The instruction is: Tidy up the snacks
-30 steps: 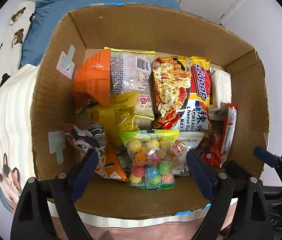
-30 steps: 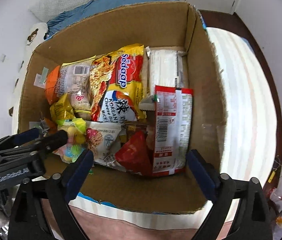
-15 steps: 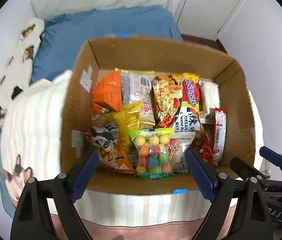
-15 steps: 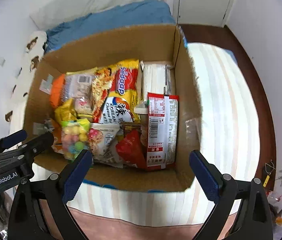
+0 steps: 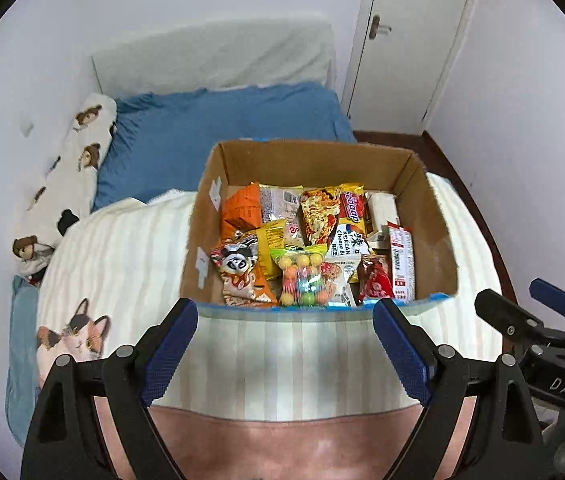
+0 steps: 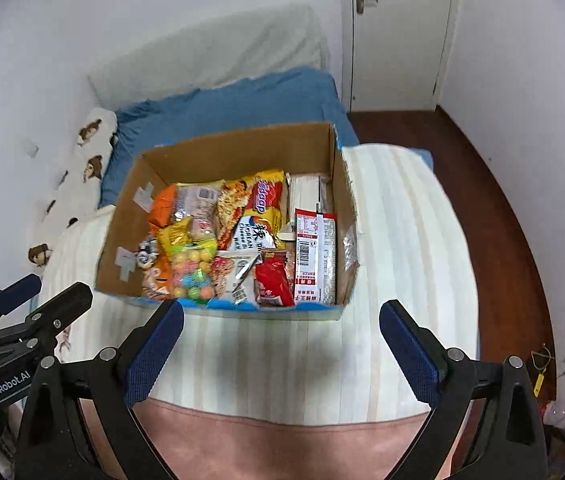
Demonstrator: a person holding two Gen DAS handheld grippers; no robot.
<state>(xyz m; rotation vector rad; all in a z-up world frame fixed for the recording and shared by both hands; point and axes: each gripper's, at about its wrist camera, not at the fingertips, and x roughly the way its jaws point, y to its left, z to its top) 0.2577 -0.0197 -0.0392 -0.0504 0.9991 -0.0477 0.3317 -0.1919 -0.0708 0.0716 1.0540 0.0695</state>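
A brown cardboard box (image 5: 434, 216) stands on the striped blanket and holds several snack packets, among them a clear bag of coloured candy balls (image 5: 302, 280), a yellow and red noodle packet (image 5: 346, 216) and a red and white packet (image 5: 400, 264). The box also shows in the right wrist view (image 6: 122, 236). My left gripper (image 5: 284, 348) is open and empty, held above the blanket in front of the box. My right gripper (image 6: 280, 344) is also open and empty, beside the left one.
The box sits on a bed with a cream striped blanket (image 5: 130, 264), a blue sheet (image 5: 210, 132) and a bear-print pillow (image 5: 70, 184). A white door (image 5: 406, 40) and dark wood floor (image 6: 494, 216) lie to the right.
Both grippers have pulled back and up, away from the box. The box now looks small and far, and the room shows around it. Both stay open.
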